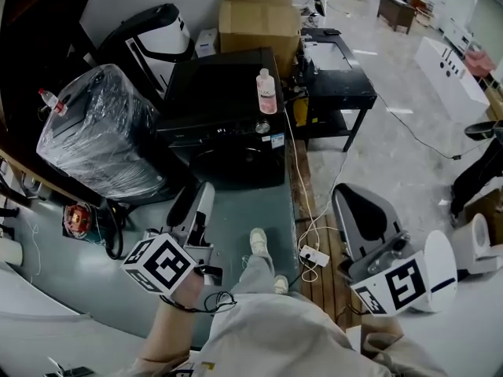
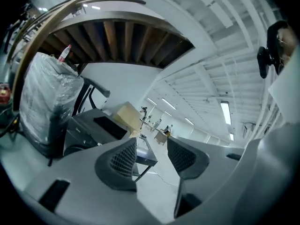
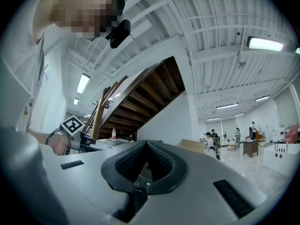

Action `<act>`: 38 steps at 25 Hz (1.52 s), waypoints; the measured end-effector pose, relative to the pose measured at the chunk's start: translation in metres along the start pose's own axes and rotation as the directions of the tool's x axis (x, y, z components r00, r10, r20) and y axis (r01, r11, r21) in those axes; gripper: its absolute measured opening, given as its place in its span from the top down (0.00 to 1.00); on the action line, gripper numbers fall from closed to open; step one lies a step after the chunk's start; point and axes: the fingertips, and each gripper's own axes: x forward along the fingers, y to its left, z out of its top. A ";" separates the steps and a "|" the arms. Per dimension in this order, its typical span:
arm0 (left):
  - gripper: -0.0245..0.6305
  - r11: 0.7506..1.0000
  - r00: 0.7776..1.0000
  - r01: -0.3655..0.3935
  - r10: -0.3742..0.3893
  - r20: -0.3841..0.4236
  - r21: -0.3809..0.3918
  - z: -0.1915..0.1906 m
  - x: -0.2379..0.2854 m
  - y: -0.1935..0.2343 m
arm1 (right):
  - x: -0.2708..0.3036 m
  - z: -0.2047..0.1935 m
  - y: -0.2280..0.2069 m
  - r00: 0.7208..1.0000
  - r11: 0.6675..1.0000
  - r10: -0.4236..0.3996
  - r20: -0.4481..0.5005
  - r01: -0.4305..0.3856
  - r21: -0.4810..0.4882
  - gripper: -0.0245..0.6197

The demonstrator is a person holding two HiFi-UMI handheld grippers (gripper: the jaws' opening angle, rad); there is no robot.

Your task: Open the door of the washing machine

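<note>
The black front-loading washing machine (image 1: pixel 224 124) stands ahead of me on the floor, and its round door (image 1: pixel 229 162) on the dark front looks closed. A pink-capped bottle (image 1: pixel 267 91) stands on its top. My left gripper (image 1: pixel 196 193) is held low, just short of the machine's front, touching nothing. In the left gripper view the left gripper (image 2: pixel 152 156) is open with nothing between its pads, and the washing machine (image 2: pixel 89 130) lies off to the left. My right gripper (image 1: pixel 343 195) hangs off to the right, away from the machine. Seen in the right gripper view, the right gripper (image 3: pixel 147 146) is shut and empty.
A plastic-wrapped appliance (image 1: pixel 98 132) stands left of the machine, cardboard boxes (image 1: pixel 259 14) behind it, a black table (image 1: pixel 334 81) to its right. A power strip with cables (image 1: pixel 314 255) lies on wooden boards at the right. My shoe (image 1: pixel 258 242) is on the floor before the machine.
</note>
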 end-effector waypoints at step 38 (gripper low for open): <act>0.65 0.859 0.913 -0.345 0.213 -0.349 -0.379 -0.085 0.255 0.304 | 0.357 -0.166 -0.052 0.947 0.983 0.170 -0.273 -0.141 0.121 0.92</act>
